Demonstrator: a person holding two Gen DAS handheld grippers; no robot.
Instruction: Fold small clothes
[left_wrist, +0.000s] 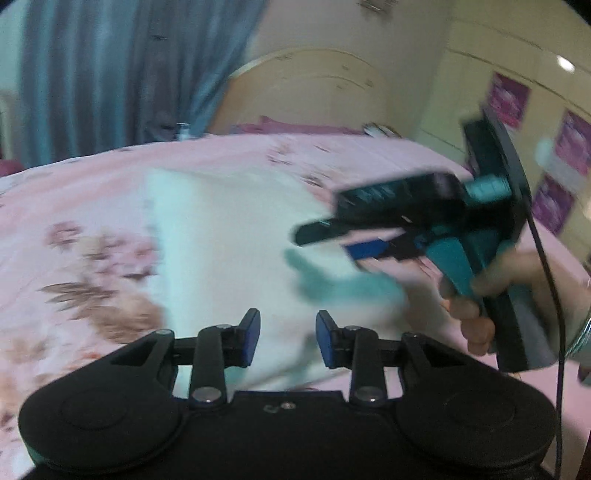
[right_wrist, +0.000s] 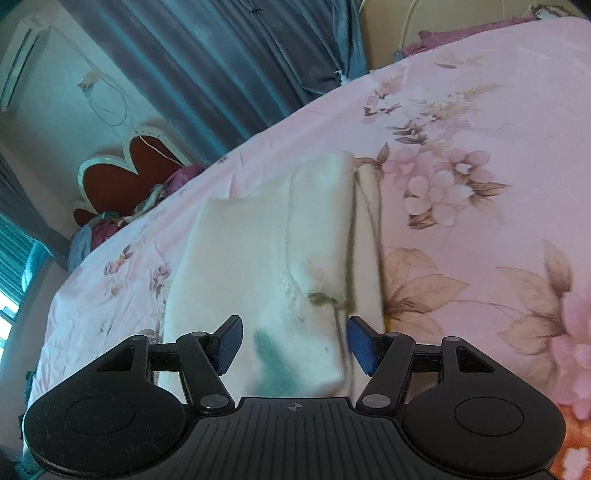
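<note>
Right wrist view looks down on a small white garment (right_wrist: 273, 258) lying on the pink floral bed (right_wrist: 480, 122), already doubled into a long strip, with the right gripper (right_wrist: 293, 345) spread wide and empty just above its near end. Left wrist view, blurred, shows the left gripper (left_wrist: 288, 339) also parted and holding nothing over the same cloth. To my eye one fold is done; next, a gripper must pinch an end and carry it across.

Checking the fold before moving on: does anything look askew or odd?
The white garment lies folded on the bedsheet, but a strip pokes out along its right edge, so layers aren't aligned.
</note>
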